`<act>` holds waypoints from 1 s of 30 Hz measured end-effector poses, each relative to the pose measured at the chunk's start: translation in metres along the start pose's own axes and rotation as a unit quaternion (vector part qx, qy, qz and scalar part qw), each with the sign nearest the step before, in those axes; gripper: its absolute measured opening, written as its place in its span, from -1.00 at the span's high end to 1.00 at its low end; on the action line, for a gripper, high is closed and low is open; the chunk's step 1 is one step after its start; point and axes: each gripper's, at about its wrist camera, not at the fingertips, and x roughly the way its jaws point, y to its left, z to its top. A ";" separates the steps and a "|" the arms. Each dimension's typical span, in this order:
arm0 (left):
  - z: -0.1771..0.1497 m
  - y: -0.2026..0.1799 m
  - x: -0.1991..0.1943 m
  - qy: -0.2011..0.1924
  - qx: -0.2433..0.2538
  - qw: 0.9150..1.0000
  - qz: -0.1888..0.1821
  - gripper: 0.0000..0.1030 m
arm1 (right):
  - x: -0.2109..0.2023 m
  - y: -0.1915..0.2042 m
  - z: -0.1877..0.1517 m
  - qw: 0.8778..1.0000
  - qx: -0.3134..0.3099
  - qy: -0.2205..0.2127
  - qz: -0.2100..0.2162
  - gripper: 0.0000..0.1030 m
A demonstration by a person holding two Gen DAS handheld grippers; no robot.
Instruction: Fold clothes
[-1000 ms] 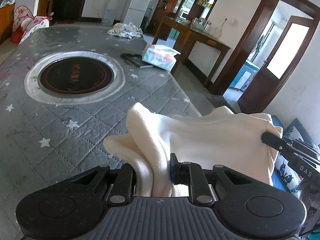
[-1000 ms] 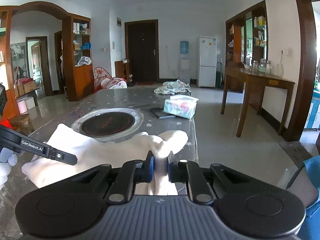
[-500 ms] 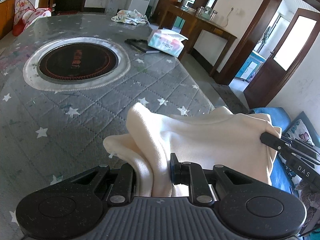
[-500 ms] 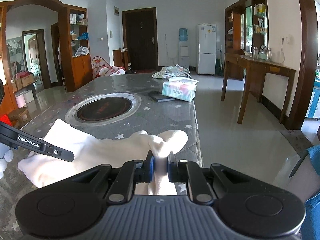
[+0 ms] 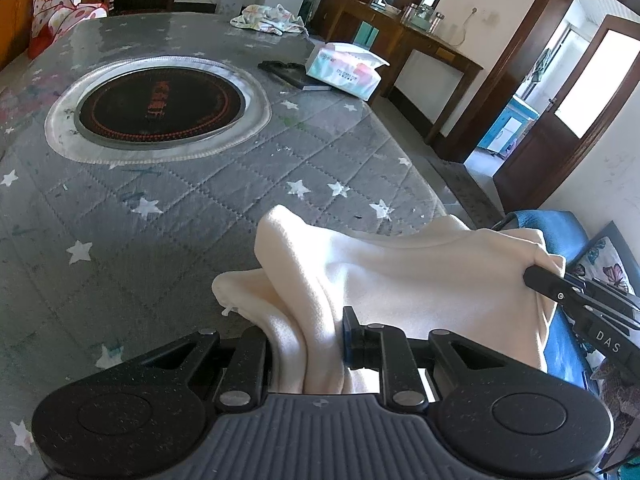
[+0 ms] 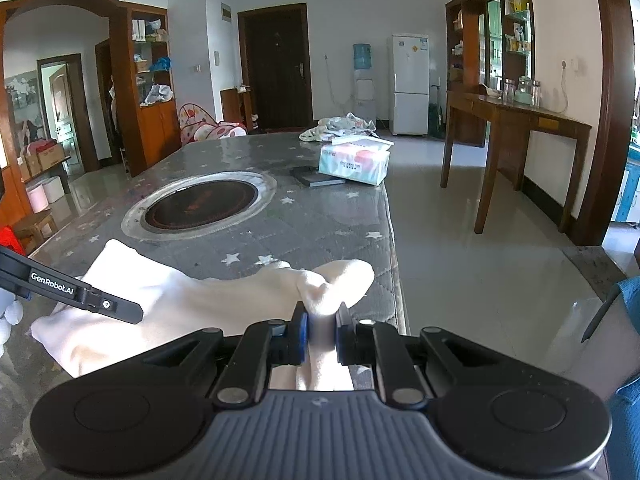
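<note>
Both tongs now sit lower over the grey starred table [image 5: 168, 200] than before. Left gripper [image 5: 306, 340]: jaws have just eased slightly wider, yet clamp the cream garment [image 5: 420, 280]. Right gripper [image 6: 322, 330]: clamped on the garment's bunched corner. Cloth spans between them; its lower part is hidden behind the gripper bodies.

In the right wrist view, white lettering "GenRobot.AI" runs along the black arm of the left claw [image 6: 138, 314] at the left edge. In the left wrist view, the letters "DAS" stand in white on the black body of the right claw [image 5: 534, 276]. Print on the tissue pack [image 5: 346, 72] and red characters on the round cooktop [image 5: 160, 108] are too small to read.
</note>
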 end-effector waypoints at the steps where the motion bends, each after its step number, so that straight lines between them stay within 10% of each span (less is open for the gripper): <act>1: 0.000 0.001 0.001 0.001 -0.001 1.000 0.000 0.58 | 0.002 -0.001 0.000 1.000 0.001 0.002 -0.001 0.77; 30: -0.012 0.033 -0.002 -0.005 -0.006 0.997 0.071 -0.15 | 0.018 0.015 -0.016 0.999 -0.028 0.040 0.019 0.37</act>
